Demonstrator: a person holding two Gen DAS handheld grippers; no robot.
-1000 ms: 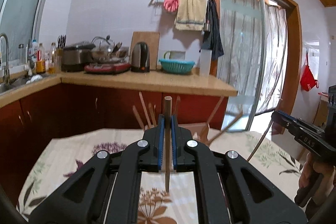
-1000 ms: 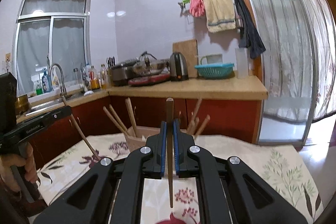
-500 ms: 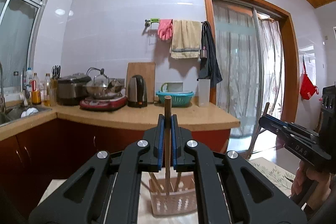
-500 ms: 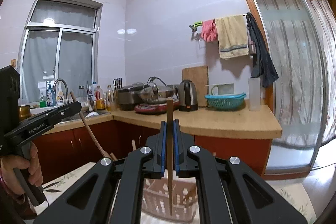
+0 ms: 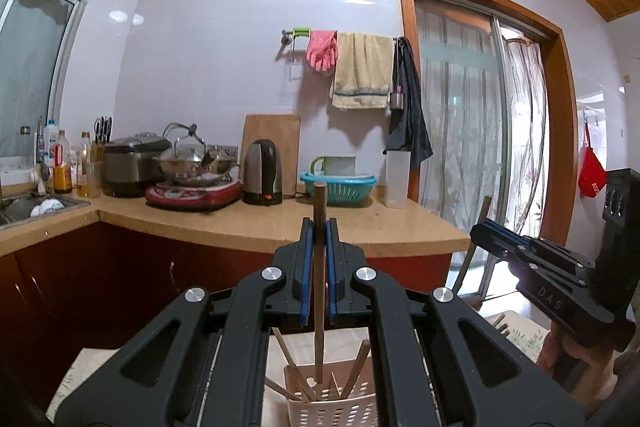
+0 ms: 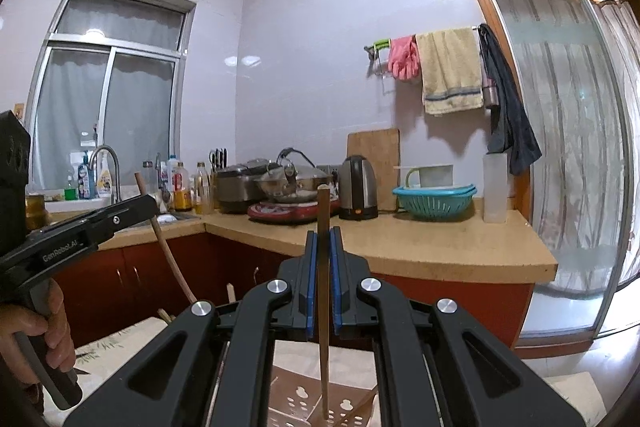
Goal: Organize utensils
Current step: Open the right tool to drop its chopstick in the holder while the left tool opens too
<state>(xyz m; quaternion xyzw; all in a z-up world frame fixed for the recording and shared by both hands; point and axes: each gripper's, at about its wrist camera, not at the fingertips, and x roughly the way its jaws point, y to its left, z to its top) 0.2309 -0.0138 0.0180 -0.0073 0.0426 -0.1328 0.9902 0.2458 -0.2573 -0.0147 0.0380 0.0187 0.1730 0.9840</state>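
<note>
My left gripper (image 5: 319, 227) is shut on a wooden chopstick (image 5: 319, 291) held upright, its lower tip inside a white perforated utensil holder (image 5: 332, 409) that holds several wooden chopsticks. My right gripper (image 6: 323, 237) is shut on another wooden chopstick (image 6: 324, 307), also upright, its tip down in the same holder (image 6: 304, 399). The right gripper shows at the right of the left wrist view (image 5: 548, 279). The left gripper shows at the left of the right wrist view (image 6: 84, 231), with its chopstick (image 6: 168, 247) slanting down.
A kitchen counter (image 5: 360, 223) runs behind with a kettle (image 5: 262, 173), a teal basket (image 5: 340, 187), pots on a cooker and a sink (image 5: 40, 207) at left. A glass sliding door (image 5: 480, 147) is at right. The holder stands on a floral tablecloth (image 6: 120, 343).
Both grippers have dropped lower and moved closer over the holder. The chopstick tips, above the tablecloth a second ago, are now inside the holder.
</note>
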